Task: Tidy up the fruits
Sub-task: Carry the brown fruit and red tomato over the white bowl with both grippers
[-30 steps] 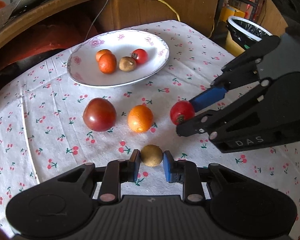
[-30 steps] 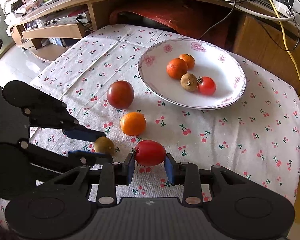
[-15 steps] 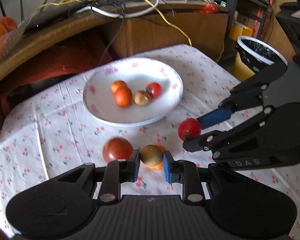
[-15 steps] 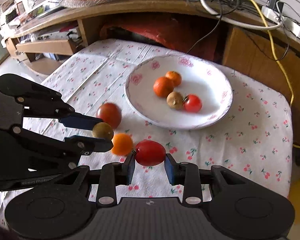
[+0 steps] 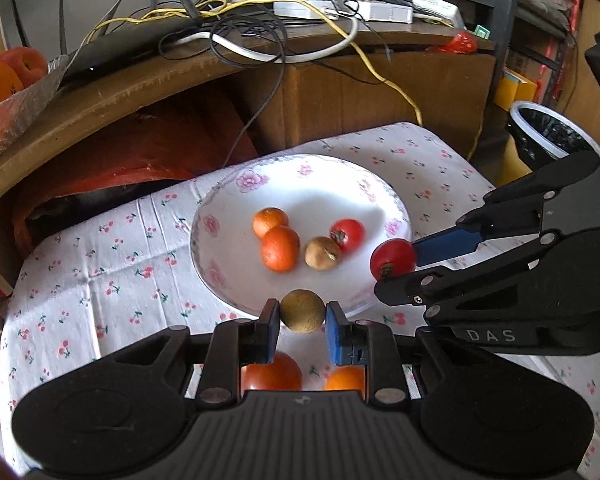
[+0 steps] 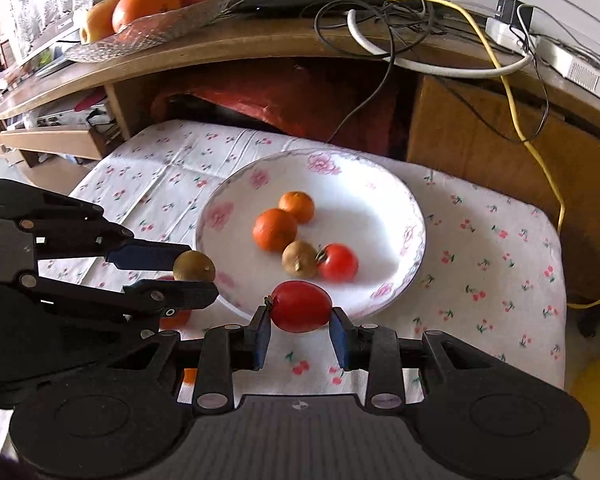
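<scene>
Lifting off the tablecloth (image 5: 100,280) since earlier, left gripper (image 5: 302,322) pinches a brown fruit (image 5: 302,311), probably longan; right gripper (image 6: 301,330) clamps a tomato (image 6: 301,306), both now over the plate (image 6: 380,184) rim.

Left wrist view: the large red tomato (image 5: 271,374) at 6 o'clock is mostly hidden behind the left hand-held gripper (image 5: 302,322), only its top showing. The orange (image 5: 345,378) beside it is likewise covered in its lower half. The waste bin (image 5: 552,136) at 3 o'clock is partly masked by the right hand-held gripper (image 5: 396,272).

Right wrist view: fruit left on the counter (image 6: 480,280) at 8 o'clock shows only as orange-red slivers (image 6: 175,318) behind the left gripper's linkage; kind cannot be told. The plated small tomato (image 6: 337,262) is motion-blurred. The fruit bowl (image 6: 148,28) at 11 o'clock is partly cut off by the fisheye's dark upper-left corner.
</scene>
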The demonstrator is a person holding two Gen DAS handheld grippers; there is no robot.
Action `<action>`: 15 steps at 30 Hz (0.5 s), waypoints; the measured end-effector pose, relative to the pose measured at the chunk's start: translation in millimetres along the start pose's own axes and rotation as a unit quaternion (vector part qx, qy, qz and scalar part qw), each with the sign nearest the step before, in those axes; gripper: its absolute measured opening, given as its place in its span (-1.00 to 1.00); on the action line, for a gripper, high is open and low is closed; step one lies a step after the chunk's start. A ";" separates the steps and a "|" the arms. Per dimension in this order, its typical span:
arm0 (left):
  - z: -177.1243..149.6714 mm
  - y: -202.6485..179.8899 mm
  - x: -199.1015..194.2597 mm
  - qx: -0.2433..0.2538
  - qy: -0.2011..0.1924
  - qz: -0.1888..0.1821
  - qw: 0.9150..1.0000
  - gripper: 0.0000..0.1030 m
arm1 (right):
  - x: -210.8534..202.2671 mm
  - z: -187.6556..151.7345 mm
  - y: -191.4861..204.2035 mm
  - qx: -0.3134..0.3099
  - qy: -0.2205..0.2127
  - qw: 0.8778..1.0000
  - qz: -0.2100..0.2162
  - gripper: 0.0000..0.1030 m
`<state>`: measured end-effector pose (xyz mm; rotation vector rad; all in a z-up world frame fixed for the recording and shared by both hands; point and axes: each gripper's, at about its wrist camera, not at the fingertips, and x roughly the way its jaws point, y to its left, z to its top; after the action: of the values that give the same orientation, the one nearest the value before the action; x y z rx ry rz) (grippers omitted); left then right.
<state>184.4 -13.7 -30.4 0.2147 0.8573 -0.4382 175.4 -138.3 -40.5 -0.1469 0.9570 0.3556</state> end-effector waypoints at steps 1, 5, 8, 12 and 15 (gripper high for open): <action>1.5 0.4 1.2 -0.001 -0.001 0.003 1.000 -0.37 | 0.9 1.7 -0.4 0.000 -0.003 1.000 -0.003 -0.44; 4.7 3.4 9.0 -0.010 -0.003 -0.003 1.000 -0.37 | 6.8 4.4 -8.6 0.012 -0.003 1.000 0.000 -0.44; 7.0 1.8 16.1 -0.010 -0.001 0.000 1.000 -0.37 | 10.9 4.2 -11.1 0.009 -0.006 1.000 -0.010 -0.44; 11.1 2.6 20.1 -0.012 -0.006 -0.001 1.000 -0.37 | 13.7 7.0 -17.4 0.021 -0.009 1.000 -0.008 -0.44; 10.7 4.3 23.6 -0.014 -0.003 0.002 1.000 -0.37 | 17.1 8.1 -14.0 0.011 -0.010 1.000 -0.018 -0.43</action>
<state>207.2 -20.4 -41.6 0.1889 0.8558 -0.4225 195.7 -145.2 -50.3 -0.1405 0.9376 0.3140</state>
